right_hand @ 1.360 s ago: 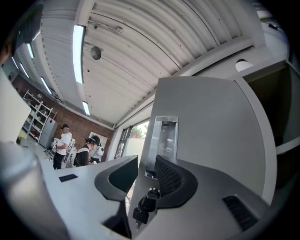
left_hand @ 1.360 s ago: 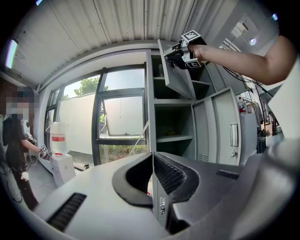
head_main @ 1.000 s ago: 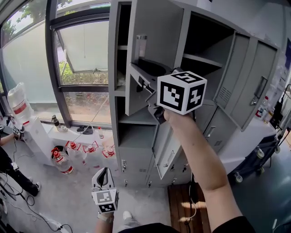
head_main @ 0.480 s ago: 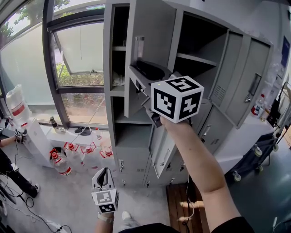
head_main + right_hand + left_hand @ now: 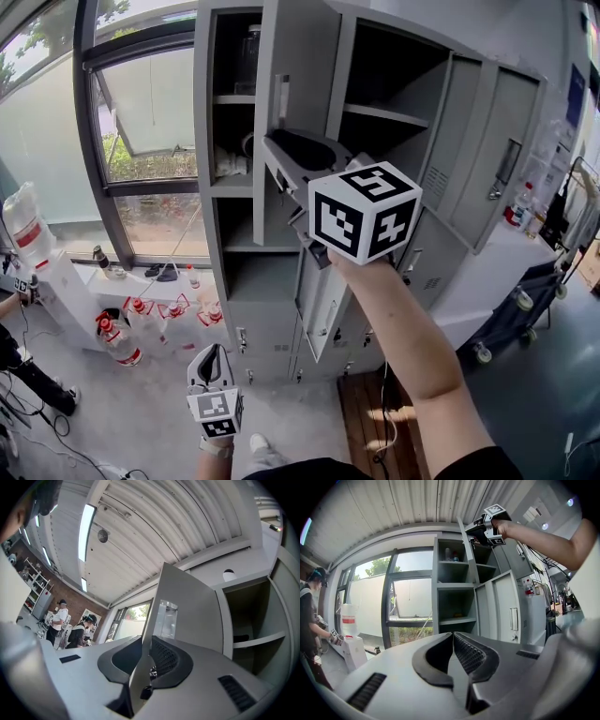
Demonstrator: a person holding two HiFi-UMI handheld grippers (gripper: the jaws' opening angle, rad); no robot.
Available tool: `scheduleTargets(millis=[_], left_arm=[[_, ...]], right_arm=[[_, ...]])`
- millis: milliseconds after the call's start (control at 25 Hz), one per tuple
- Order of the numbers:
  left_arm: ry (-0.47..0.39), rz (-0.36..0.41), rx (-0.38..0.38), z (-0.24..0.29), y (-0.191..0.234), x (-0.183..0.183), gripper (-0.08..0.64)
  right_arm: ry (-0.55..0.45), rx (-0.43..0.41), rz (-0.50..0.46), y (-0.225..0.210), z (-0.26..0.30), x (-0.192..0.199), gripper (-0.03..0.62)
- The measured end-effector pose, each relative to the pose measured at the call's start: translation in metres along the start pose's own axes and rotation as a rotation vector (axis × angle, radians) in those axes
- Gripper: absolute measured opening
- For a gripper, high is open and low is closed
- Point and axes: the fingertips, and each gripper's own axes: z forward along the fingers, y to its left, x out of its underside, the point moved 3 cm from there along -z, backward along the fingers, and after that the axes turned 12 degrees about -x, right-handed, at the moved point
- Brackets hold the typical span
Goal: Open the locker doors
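A bank of grey lockers (image 5: pixel 225 281) fills the head view. My right gripper (image 5: pixel 286 161), raised at arm's length, sits on the free edge of an upper locker door (image 5: pixel 305 56) that stands swung out. In the right gripper view the thin door edge (image 5: pixel 145 658) runs between the jaws, which are closing, and the pads (image 5: pixel 161 660) meet it on both sides. The door's clear label pocket (image 5: pixel 167 619) shows just beyond. My left gripper (image 5: pixel 214 361) hangs low by the floor, shut with nothing in it (image 5: pixel 453 637).
Further locker doors (image 5: pixel 506 141) stand open to the right, and a lower door (image 5: pixel 323 300) hangs ajar below my right arm. Red-capped bottles (image 5: pixel 122 328) lie on the floor under the window (image 5: pixel 141 112). A wheeled cart (image 5: pixel 525 309) stands far right.
The right gripper has stayed at the door's edge while the door swung a little further out. The left gripper has not moved.
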Motion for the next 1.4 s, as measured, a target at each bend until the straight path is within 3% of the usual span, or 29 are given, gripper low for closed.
scheduleTargets(millis=[840, 1400], left_arm=[[-0.021, 0.037, 0.171, -0.006, -0.085, -0.010, 0.026], [-0.024, 0.049, 0.230, -0.002, -0.111, -0.013, 0.026]], right_arm=[[0.000, 0.108, 0.011, -0.027, -0.106, -0.011, 0.072], [-0.015, 0.204, 0.034, -0.055, -0.151, -0.012, 0.063]])
